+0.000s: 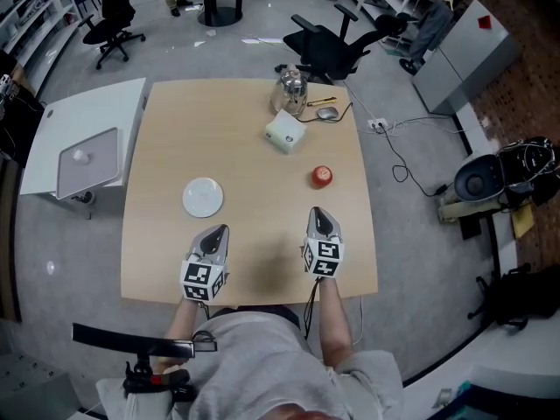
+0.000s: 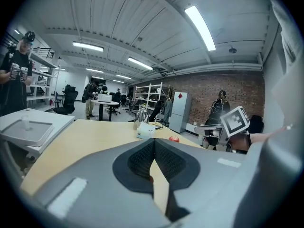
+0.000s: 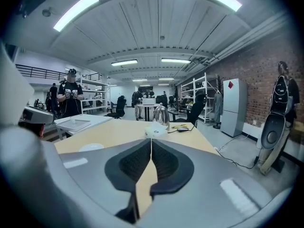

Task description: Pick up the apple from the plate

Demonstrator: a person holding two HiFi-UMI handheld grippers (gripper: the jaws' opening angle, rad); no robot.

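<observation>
Apple (image 1: 321,176) apparently near table (image 1: 254,261) edge, plate (image 1: 203,197) apart

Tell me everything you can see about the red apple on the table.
The apple is small, round and red, with a paler patch on top that may be glare or a sticker. It looks whole and smooth. It sits on the bare wooden table, in its right half, well apart from the empty white plate to its left, and nearer the person than the white box. No stem can be made out. Only the table touches it.
</observation>
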